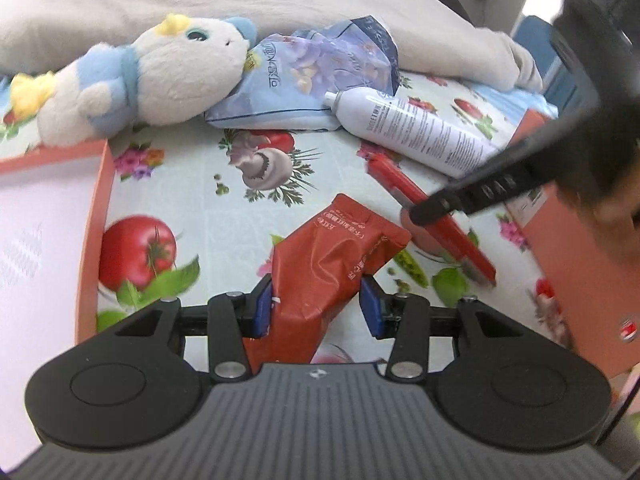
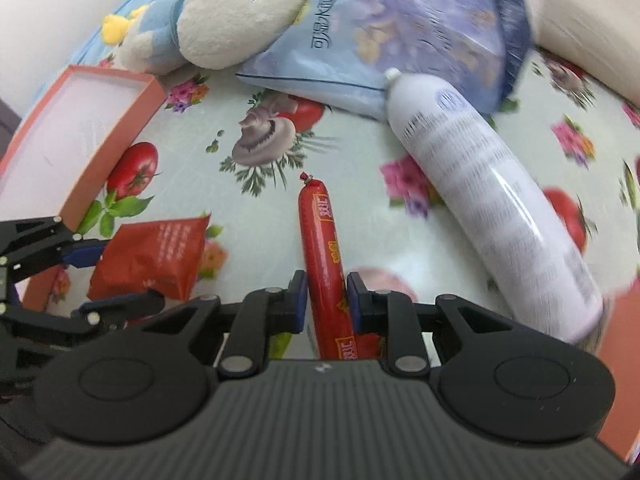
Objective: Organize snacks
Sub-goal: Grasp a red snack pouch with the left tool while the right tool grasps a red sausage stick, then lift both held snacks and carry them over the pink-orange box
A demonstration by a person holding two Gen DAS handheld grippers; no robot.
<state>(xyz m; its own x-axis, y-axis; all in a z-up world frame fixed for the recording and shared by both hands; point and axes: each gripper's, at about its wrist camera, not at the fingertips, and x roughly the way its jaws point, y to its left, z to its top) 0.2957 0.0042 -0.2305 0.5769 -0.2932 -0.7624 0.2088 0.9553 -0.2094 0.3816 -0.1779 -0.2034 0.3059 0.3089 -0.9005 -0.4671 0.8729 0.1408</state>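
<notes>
Fingers of the left gripper point(image 1: 316, 304) are pinched on the red packet point(image 1: 328, 256), those of the right gripper point(image 2: 327, 300) closed around the sausage point(image 2: 324, 248); both snacks are gripped low over the tablecloth point(image 2: 352, 184), presumably bound for the open box point(image 2: 72, 120) nearby.

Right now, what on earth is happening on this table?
A person is sorting snacks with two handheld tools. The left tool is clamped on a crumpled red snack packet, the right tool on a red sausage stick. An open orange box waits nearby; a plush toy, blue bag and white spray can lie untouched.
</notes>
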